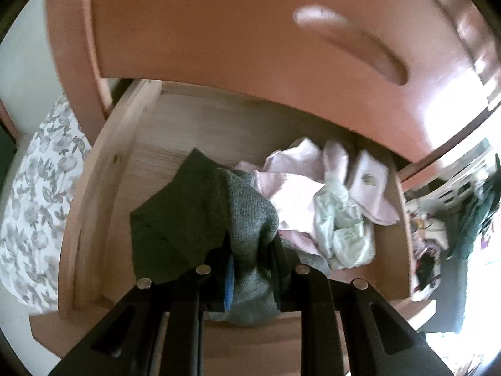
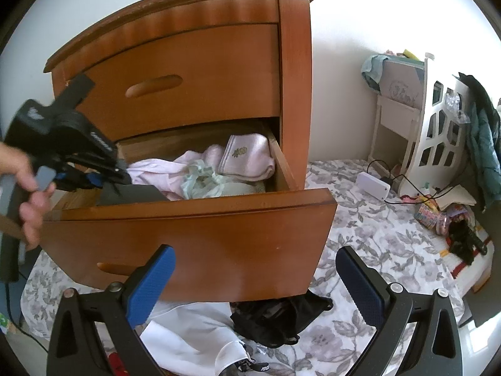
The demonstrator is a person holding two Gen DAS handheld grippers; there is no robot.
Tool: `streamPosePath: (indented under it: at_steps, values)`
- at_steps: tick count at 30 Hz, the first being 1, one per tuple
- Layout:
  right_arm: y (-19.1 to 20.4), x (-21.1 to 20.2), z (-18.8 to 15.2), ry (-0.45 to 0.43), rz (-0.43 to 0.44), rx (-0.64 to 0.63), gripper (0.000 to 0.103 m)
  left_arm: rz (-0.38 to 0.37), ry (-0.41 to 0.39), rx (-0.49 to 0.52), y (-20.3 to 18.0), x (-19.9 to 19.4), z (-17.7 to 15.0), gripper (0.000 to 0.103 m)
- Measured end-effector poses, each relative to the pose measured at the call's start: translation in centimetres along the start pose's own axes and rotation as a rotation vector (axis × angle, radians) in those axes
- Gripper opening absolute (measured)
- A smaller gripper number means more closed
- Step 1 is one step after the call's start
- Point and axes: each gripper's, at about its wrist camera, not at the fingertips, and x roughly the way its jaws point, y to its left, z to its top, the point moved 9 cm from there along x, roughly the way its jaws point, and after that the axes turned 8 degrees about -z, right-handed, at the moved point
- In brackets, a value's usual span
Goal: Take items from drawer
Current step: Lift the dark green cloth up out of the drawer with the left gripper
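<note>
The lower drawer (image 2: 188,235) of a brown wooden nightstand (image 2: 194,62) stands pulled out. Inside lie pink clothes (image 1: 297,185), a pale green bundle (image 1: 341,228) and a folded pink sock pair (image 2: 247,156). My left gripper (image 1: 250,247) is shut on a grey and dark green cloth (image 1: 200,219) at the drawer's front left. In the right wrist view the left gripper (image 2: 119,172) reaches into the drawer, held by a hand (image 2: 25,185). My right gripper (image 2: 256,282) stands open in front of the drawer's face, nothing between its blue pads (image 2: 153,285).
On the floral bedspread (image 2: 369,244) below the drawer lie a white garment (image 2: 191,338) and a black garment (image 2: 278,319). A white box with cables (image 2: 374,185), a white cot frame (image 2: 438,134) and toys (image 2: 438,216) sit at the right. The upper drawer (image 2: 175,84) is closed.
</note>
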Motion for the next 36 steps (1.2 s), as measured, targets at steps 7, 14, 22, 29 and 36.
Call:
streamPosePath:
  at_steps: [7, 14, 22, 29, 36]
  values:
    - [0.1, -0.6, 0.2, -0.027, -0.016, -0.012, 0.103, -0.101, -0.081, -0.032, -0.1, -3.1, -1.6, 0.02]
    - [0.1, -1.0, 0.5, -0.053, -0.028, -0.022, 0.103, -0.141, -0.151, -0.005, -0.4, -4.0, -1.7, 0.02]
    - [0.5, -1.2, 0.6, -0.066, -0.041, -0.048, 0.103, -0.232, -0.137, -0.066, 0.1, -4.0, -1.2, 0.021]
    - [0.7, -1.2, 0.5, -0.064, -0.051, -0.069, 0.103, -0.239, -0.158, -0.101, 1.5, -4.1, -1.0, 0.021]
    - [1.1, -1.2, 0.4, -0.064, -0.063, -0.096, 0.103, -0.274, -0.288, -0.153, 2.5, -6.6, -1.1, 0.019]
